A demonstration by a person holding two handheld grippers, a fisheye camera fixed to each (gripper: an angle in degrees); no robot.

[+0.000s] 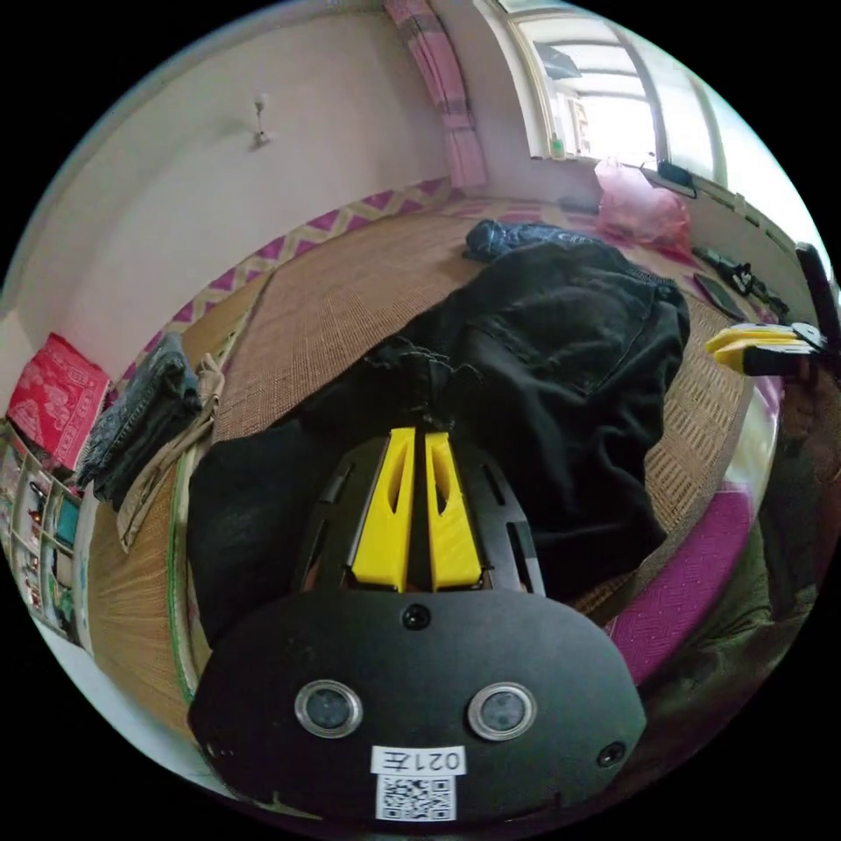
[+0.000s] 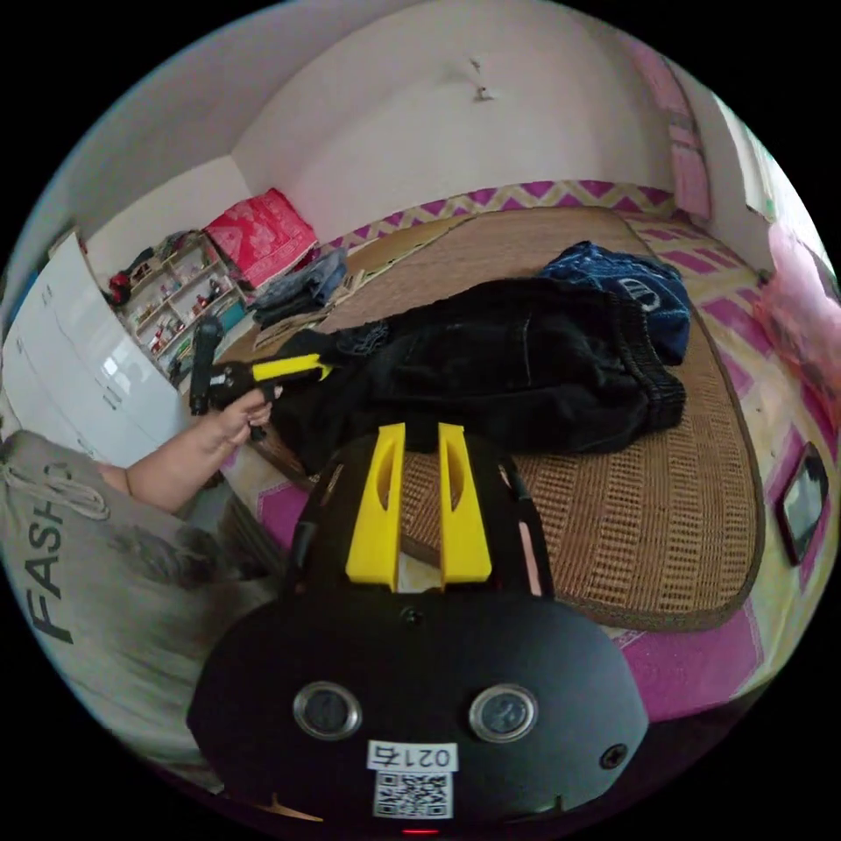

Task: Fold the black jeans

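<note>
The left tool [image 1: 419, 434], at the centre of the left gripper view, has its yellow jaws nearly together, pinching a hem of the black jeans [image 1: 543, 368]. The jeans lie bunched across the woven mat [image 2: 683, 517] on the bed. In the right gripper view, the right tool [image 2: 419, 427] at lower centre stands slightly parted, holding nothing, its tips at the jeans' edge.

On the person's grey top [image 2: 96, 578], at about eight o'clock in the right gripper view, large dark letters run sideways, and "FAS" with part of an "H" can be made out. The blue garment [image 2: 626, 285] at two o'clock carries a white mark too small to read.
</note>
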